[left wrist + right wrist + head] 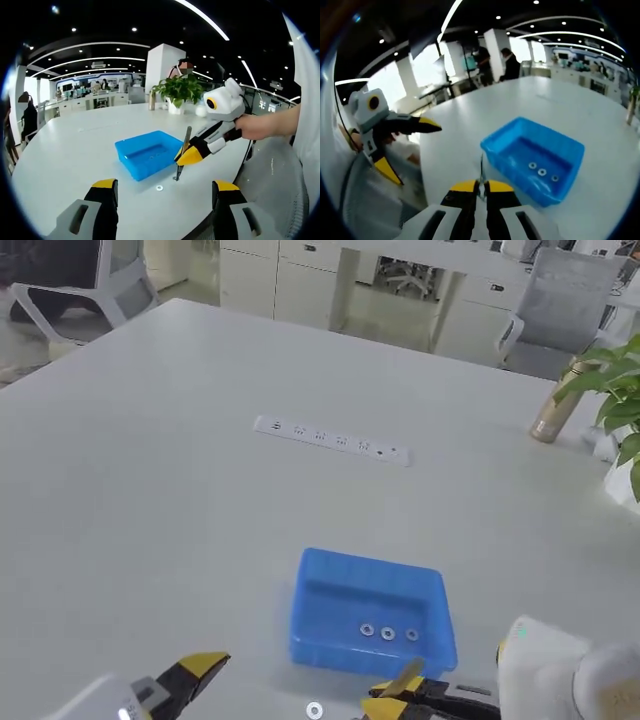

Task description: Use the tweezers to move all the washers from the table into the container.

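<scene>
Right now my right gripper (pixel 481 187) is clamped on the tweezers (pixel 183 150), its jaws pressed together around them. The tweezers point down toward the bench (pixel 150 490), just beside the near wall of the blue container (pixel 370 565). My left gripper (pixel 164 192) hangs over the bench edge with its jaws wide apart, holding nothing. Three washers (pixel 388 633) lie on the container floor. One more washer (pixel 314 710) lies on the bench, near the tweezers' tip and just outside the container.

Three washers (pixel 388 633) lie in the container (pixel 330 652) on the table (pixel 150 500), one washer (pixel 315 710) before it, a power strip (pixel 332 439) behind.
</scene>
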A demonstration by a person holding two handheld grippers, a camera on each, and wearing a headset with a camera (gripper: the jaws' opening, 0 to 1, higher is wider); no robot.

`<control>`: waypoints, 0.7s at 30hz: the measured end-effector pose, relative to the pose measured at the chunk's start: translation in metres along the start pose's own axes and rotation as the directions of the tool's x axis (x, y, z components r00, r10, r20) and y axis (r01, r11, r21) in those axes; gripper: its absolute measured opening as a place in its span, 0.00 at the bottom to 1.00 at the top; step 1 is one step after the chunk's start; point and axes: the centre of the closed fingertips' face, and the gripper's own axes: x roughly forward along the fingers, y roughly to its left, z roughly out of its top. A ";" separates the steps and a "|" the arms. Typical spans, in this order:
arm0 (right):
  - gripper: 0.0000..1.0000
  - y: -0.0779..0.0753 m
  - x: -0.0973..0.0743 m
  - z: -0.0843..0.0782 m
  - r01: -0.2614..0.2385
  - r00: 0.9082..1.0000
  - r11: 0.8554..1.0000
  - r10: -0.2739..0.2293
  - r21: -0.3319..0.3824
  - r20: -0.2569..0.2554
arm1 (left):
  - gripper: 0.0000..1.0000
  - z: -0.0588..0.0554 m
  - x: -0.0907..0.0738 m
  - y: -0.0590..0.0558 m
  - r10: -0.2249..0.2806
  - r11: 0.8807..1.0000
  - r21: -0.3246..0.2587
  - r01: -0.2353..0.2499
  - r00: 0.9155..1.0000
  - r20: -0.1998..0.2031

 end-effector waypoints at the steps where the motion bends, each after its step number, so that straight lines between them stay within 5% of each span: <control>1: 0.03 0.000 -0.001 0.003 -0.001 1.000 1.000 0.001 0.005 0.008 | 0.78 0.000 0.000 0.000 0.000 1.000 0.002 0.000 1.000 0.000; 21: 0.03 -0.013 -0.019 0.056 0.002 0.992 1.000 -0.004 0.020 0.124 | 0.77 0.000 -0.001 0.001 0.011 1.000 0.000 -0.011 1.000 0.005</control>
